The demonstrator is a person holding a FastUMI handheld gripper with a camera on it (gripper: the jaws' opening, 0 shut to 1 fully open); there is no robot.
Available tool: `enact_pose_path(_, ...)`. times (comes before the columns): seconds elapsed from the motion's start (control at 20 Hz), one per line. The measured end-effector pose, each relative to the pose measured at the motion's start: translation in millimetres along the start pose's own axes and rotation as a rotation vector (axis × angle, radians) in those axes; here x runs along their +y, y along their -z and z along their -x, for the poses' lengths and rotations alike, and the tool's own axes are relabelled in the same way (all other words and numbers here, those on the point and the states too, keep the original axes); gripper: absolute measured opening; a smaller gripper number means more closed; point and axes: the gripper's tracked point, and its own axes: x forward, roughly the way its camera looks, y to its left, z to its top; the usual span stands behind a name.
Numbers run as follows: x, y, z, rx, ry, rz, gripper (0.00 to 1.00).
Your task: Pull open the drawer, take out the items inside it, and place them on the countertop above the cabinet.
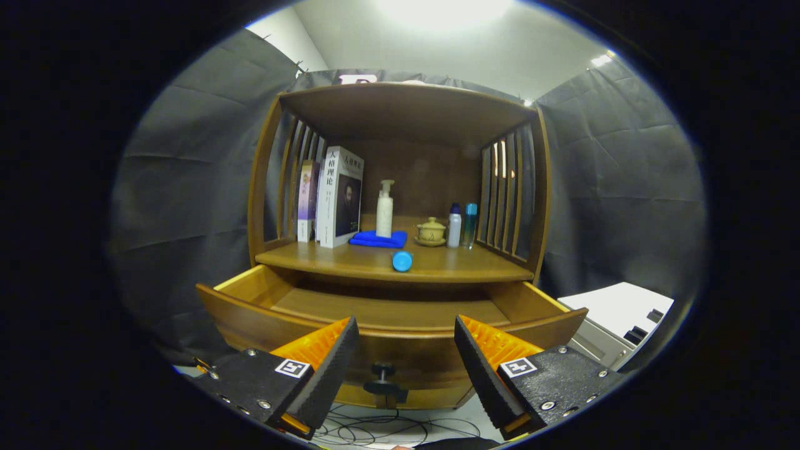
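Observation:
The wooden drawer (387, 312) of the cabinet stands pulled out, its floor bare where I see it. Its dark knob (383, 372) shows on the front panel, between my fingers. My gripper (406, 331) is open in front of the drawer front, with nothing between its fingers. On the countertop (350, 261) above the drawer lies a small blue round item (402, 261) near the front edge. Behind it sit a folded blue cloth (378, 239) and a white pump bottle (384, 209).
Books (337, 195) lean at the shelf's left. A small ceramic lidded pot (430, 231) and two small bottles (461, 225) stand at the right. Slatted wooden sides enclose the shelf. Cables (387, 428) lie on the floor below. A white unit (615, 312) sits to the right.

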Motion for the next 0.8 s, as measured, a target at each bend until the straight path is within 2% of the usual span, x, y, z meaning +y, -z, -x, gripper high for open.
enact_pose_path(0.4,7,48,-9,0.088,-0.026,0.002,0.95)
enact_pose_path(0.7,27,54,-23,0.116,-0.056,-0.011,0.95)
enact_pose_path(0.8,27,55,-27,0.12,-0.043,-0.007,0.95)
